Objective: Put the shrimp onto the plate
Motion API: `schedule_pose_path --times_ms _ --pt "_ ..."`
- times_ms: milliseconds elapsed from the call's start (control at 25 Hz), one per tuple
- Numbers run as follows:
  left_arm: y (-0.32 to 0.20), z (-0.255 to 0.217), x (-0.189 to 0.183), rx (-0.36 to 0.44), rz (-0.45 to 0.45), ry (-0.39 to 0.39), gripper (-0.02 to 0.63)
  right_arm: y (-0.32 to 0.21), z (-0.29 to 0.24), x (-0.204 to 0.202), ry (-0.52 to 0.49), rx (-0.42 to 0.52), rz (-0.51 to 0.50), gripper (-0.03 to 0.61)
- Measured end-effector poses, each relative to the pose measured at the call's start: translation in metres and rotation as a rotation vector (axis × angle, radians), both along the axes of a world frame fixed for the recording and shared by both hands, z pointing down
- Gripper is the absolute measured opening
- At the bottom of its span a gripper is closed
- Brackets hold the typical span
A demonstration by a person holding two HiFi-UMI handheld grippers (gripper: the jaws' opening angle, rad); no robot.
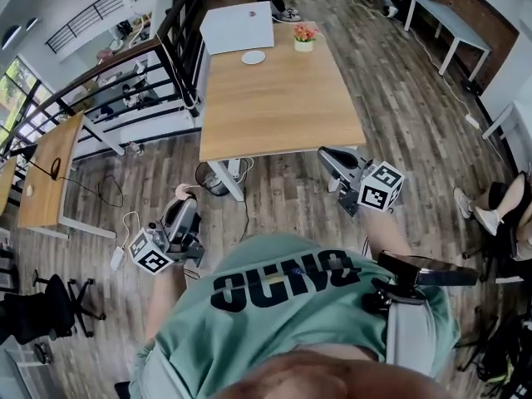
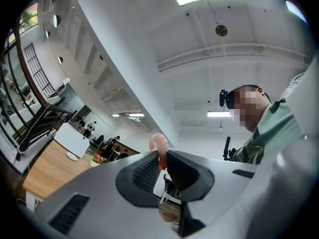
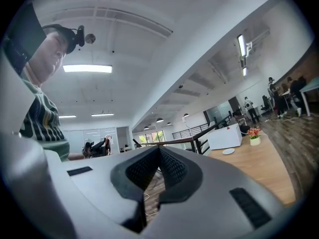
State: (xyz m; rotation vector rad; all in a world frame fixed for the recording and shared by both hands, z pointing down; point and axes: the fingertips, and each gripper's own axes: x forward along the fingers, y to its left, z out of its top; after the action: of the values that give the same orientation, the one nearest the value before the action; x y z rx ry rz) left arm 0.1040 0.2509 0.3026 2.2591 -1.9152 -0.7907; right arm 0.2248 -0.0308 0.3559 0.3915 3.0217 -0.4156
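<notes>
Left gripper [image 2: 163, 162]: fingers clamped on pink curled shrimp [image 2: 158, 143], whose body pokes up past the tips. Right gripper [image 3: 159, 156]: fingers together, empty. Small white round plate [image 1: 253, 56] lies well ahead at the far end of the light wooden worktop [image 1: 283, 106], apparently slightly toward the left hand.

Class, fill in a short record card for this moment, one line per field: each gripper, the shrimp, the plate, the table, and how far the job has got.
Left gripper: shut on the shrimp
Shrimp: pink, pinched between the jaws, its curled end sticking out above them
Right gripper: jaws together, nothing between them
Plate: small, white, near the far end of the table, close to a flower pot
Table: wooden, ahead of the person; neither gripper is over it
Job stage: shrimp held, not yet on the plate
</notes>
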Motion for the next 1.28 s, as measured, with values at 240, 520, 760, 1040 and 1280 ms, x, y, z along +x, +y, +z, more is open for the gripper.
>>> schedule_pose_path --times_ms 240,520,760,1040,1280 --pt "-0.02 0.007 -0.018 0.002 0.015 0.003 0.054 -0.023 0.013 -0.009 0.011 -0.007 0.028 0.006" --pt "-0.019 0.02 -0.09 0.052 0.097 0.009 0.054 -0.016 0.002 -0.052 0.018 0.065 0.126 0.006" --pt "0.01 0.007 -0.174 0.104 0.16 -0.002 0.054 0.03 -0.023 -0.115 0.022 0.122 0.17 0.006" --pt "0.037 0.01 -0.252 0.106 0.206 -0.002 0.054 0.073 -0.034 -0.19 0.026 0.129 0.194 0.006" --pt "0.053 0.023 -0.3 0.108 0.193 0.036 0.054 0.091 -0.032 -0.236 0.071 0.13 0.189 0.006"
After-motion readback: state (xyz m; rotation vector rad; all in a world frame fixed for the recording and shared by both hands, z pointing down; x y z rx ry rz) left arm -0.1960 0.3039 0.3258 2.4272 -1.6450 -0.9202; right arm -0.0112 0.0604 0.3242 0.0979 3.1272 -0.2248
